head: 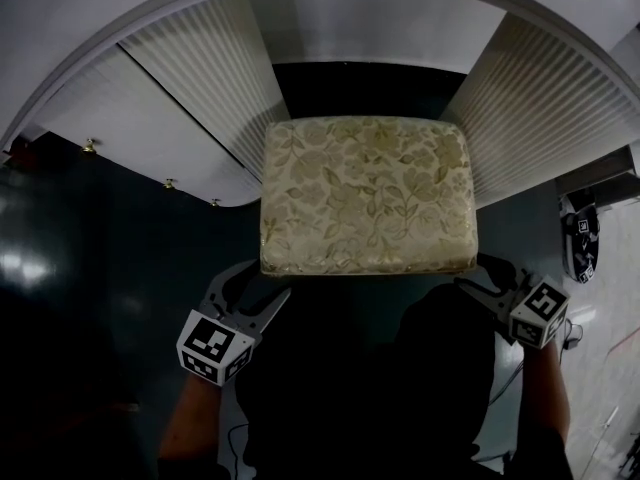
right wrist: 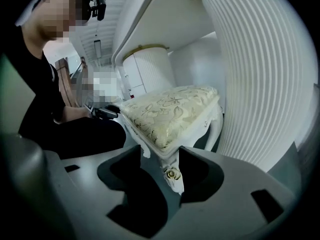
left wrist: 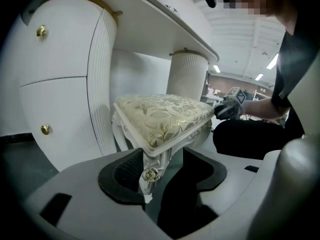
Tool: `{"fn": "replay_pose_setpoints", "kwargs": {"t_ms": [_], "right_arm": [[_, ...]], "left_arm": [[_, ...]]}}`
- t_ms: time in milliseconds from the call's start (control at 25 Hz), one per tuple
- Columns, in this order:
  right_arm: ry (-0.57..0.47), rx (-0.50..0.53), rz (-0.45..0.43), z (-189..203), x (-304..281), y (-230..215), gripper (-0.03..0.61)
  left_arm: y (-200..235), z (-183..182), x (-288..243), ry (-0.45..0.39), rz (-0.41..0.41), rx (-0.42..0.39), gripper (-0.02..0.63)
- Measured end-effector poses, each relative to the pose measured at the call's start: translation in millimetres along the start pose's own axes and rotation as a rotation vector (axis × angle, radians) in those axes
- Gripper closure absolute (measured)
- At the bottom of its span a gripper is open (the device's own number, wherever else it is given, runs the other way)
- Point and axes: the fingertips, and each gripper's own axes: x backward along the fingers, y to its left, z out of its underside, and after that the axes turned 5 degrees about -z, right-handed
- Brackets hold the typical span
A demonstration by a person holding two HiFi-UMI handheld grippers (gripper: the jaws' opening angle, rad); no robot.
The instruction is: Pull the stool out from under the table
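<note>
Over dark floor, pull evenly with left gripper and right gripper, both clenched on stool front legs; draw straight back from white bench ahead.

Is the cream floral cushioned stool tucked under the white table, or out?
Partly out: the cream floral stool has its rear between the fluted pedestals of the white table, front corners past them.
</note>
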Motion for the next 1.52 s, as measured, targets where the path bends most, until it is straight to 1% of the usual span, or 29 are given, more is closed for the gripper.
{"fn": "replay_pose_setpoints", "kwargs": {"t_ms": [40,120,200,280,360,440,520,640,760,840,880,960,1040,1160,1240,1280,1320,1400,1520], "right_arm": [[0.007,-0.007,-0.005,2,2,2,0.341],[0.000,-0.054,-0.039,2,5,4,0.339],[-0.016,-0.108,-0.095,0,8,6,0.339],[-0.023,-0.126,-0.126,-3,13,8,0.339],[-0.055,-0.131,-0.129,-15,22,7,0.339],[-0.129,-0.142,-0.111,-35,32,1,0.339],[-0.194,-0.145,-0.066,-52,38,-14,0.339],[-0.252,-0.148,-0.003,-67,36,-38,0.339],[-0.327,-0.136,0.044,-83,27,-63,0.322],[-0.349,-0.134,0.060,-91,16,-75,0.309],[-0.359,-0.154,0.057,-93,10,-80,0.305],[-0.380,-0.231,0.039,-97,1,-85,0.302],[-0.366,-0.313,0.033,-96,-9,-85,0.298],[-0.307,-0.388,0.051,-92,-17,-82,0.291],[-0.295,-0.445,0.080,-92,-20,-87,0.288],[-0.288,-0.477,0.098,-92,-21,-92,0.288],[-0.274,-0.503,0.110,-89,-21,-96,0.275],[-0.249,-0.551,0.122,-83,-22,-101,0.264],[-0.227,-0.632,0.119,-75,-20,-100,0.261]], "left_arm": [[-1,1,2,0.013,0.018,0.017,0.356],[1,-3,7,0.030,0.054,0.065,0.356],[7,-13,14,0.015,0.072,0.118,0.356],[16,-26,21,-0.014,0.065,0.145,0.356],[26,-40,24,-0.038,0.042,0.141,0.354],[35,-52,23,-0.061,0.015,0.122,0.353],[43,-63,17,-0.087,-0.014,0.096,0.353],[48,-81,1,-0.137,-0.023,0.077,0.352],[54,-99,-16,-0.200,-0.020,0.083,0.344],[59,-109,-25,-0.239,-0.017,0.096,0.332],[61,-113,-29,-0.252,-0.007,0.112,0.325],[65,-119,-39,-0.258,0.013,0.147,0.309],[67,-117,-47,-0.212,0.023,0.183,0.291],[63,-102,-53,-0.088,0.044,0.254,0.261],[61,-96,-51,-0.020,0.056,0.276,0.241],[61,-94,-51,0.008,0.056,0.281,0.235],[62,-94,-51,0.032,0.053,0.285,0.228],[62,-94,-52,0.075,0.047,0.294,0.225],[59,-89,-52,0.141,0.048,0.343,0.225]]}}
